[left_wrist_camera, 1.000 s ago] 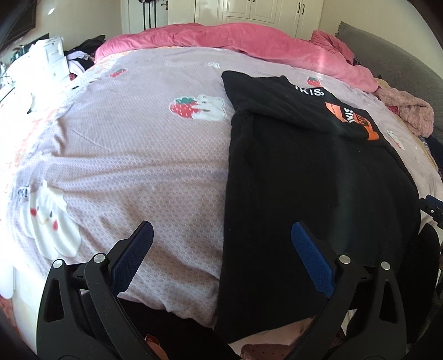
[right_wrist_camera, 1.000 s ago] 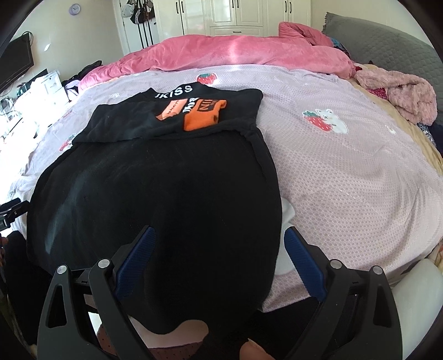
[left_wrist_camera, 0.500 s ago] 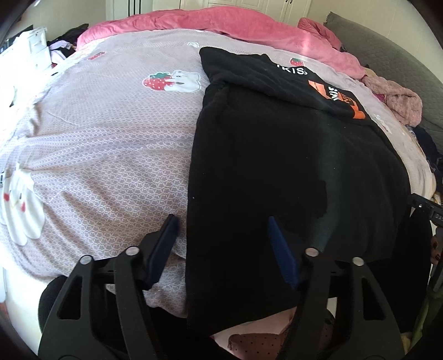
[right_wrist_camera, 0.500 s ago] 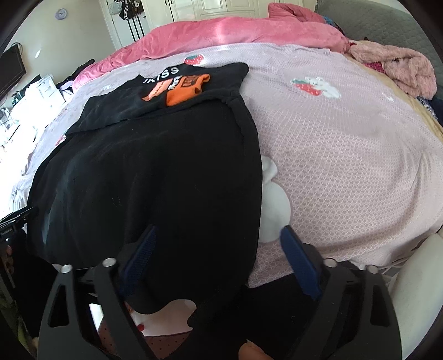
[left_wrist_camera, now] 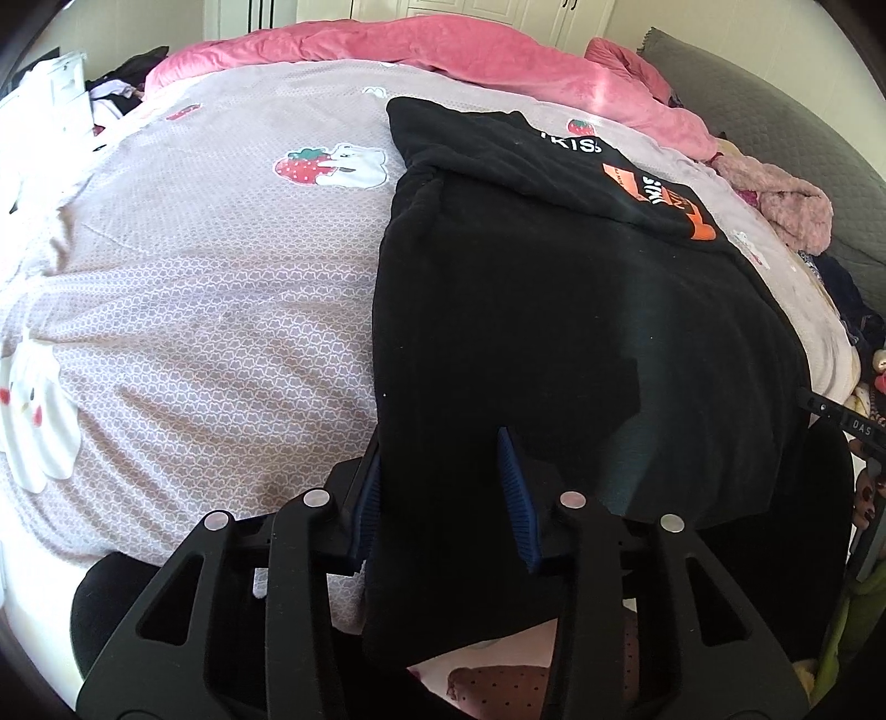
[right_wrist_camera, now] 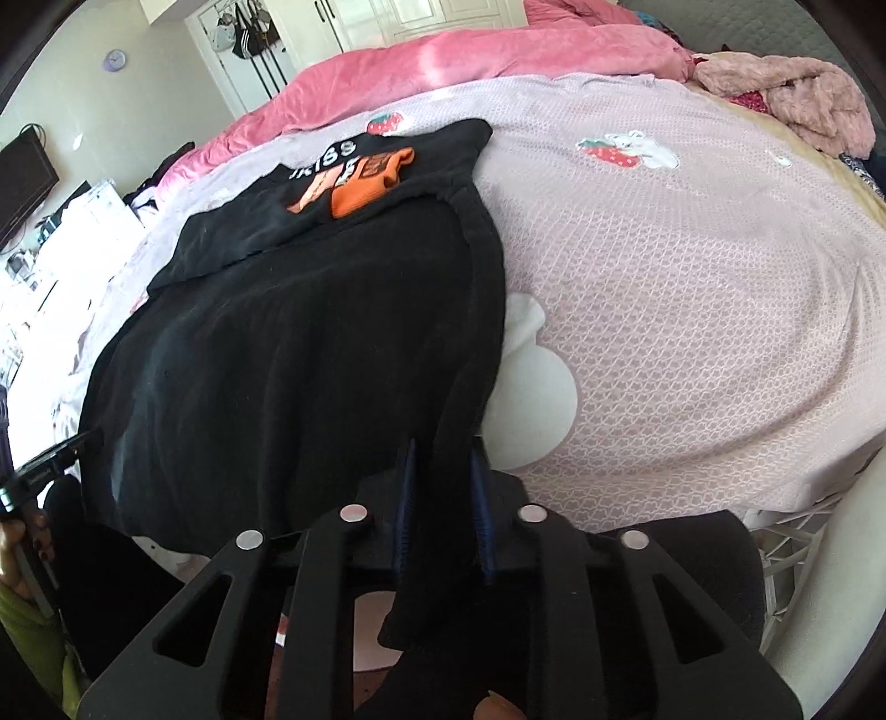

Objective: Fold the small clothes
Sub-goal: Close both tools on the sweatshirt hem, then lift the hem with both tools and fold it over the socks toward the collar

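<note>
A black garment (left_wrist_camera: pixel 554 304) with an orange and white print (left_wrist_camera: pixel 698 221) lies spread on the bed, its top part folded down and its near hem hanging over the bed's edge. My left gripper (left_wrist_camera: pixel 438 435) straddles the hem's left corner. Its jaws are closing, with cloth between the pads and a wide gap still showing. In the right wrist view the same garment (right_wrist_camera: pixel 304 332) fills the left half. My right gripper (right_wrist_camera: pixel 443 446) is at the hem's right corner, jaws closing, and a bunched ridge of black cloth is pinched between the blue pads.
The bed has a lilac sheet (left_wrist_camera: pixel 194 277) with strawberry prints. A pink duvet (left_wrist_camera: pixel 443 44) is heaped along the far side and a fluffy pink garment (right_wrist_camera: pixel 803 94) lies at the far right. White furniture (left_wrist_camera: pixel 61 94) stands left of the bed.
Both grippers dropped onto the garment's near hem and their jaws narrowed from wide open. The right one now pinches a fold of the black cloth.
</note>
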`<state>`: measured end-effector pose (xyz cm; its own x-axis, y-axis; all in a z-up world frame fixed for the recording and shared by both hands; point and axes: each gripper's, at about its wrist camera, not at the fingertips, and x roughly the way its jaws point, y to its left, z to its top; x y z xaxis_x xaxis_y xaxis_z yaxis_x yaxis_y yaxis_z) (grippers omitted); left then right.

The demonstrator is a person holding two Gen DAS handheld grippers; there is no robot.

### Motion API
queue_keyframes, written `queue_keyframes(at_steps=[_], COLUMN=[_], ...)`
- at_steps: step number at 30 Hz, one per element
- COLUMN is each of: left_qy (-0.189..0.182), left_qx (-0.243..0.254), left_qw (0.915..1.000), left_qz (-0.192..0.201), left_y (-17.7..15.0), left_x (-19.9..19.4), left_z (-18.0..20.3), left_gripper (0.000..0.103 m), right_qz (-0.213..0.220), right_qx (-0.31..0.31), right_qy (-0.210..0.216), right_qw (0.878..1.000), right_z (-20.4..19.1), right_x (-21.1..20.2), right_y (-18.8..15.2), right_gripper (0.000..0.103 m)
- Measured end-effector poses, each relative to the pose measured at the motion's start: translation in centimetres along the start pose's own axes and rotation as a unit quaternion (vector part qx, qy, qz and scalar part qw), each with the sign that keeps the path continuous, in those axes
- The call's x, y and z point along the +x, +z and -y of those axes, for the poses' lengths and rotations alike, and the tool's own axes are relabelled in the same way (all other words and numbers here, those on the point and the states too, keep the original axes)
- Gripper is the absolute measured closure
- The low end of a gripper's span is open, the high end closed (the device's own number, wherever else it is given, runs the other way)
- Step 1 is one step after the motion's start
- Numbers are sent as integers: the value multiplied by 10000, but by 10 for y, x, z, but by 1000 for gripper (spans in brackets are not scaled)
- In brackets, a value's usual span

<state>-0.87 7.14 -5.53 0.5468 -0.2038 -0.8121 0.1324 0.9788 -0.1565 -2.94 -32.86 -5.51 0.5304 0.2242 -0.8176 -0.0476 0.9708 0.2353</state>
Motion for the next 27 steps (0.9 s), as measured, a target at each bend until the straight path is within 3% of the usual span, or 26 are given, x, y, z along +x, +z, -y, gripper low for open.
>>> queue_keyframes(at_steps=[3, 5, 9, 12, 15, 23, 27], left_qy=[-7, 31, -161, -421, -437, -432, -213], left_qx=[2, -7, -84, -160, -76, -151, -242], left_qw=[10000, 9999, 9994, 9977, 9963, 9948, 9956], left_qz=[31, 106, 298, 498, 737, 915, 877], left_y=[1, 1, 6, 16, 31, 76, 88], left_x=[-1, -6, -21, -36, -49, -40, -20], left_z=[1, -1, -5, -6, -2, -5, -12], left_gripper=[82, 96, 99, 100, 100, 100, 100], right_qz=[42, 194, 806, 1044, 1219, 1482, 1396], right_qx=[-134, -167, -252, -251, -243, -52, 56], right_qy=[-171, -21, 149, 308, 275, 261, 181], right_qw=[9998, 9997, 9963, 9937, 9919, 9886, 9900], right_z=[-5, -6, -7, -5, -3, 7, 12], right_x=[0, -9, -40, -51, -53, -40, -21], right_y=[0, 1, 12, 23, 40, 90, 105], right_gripper=[80, 94, 94, 94, 94, 94, 94])
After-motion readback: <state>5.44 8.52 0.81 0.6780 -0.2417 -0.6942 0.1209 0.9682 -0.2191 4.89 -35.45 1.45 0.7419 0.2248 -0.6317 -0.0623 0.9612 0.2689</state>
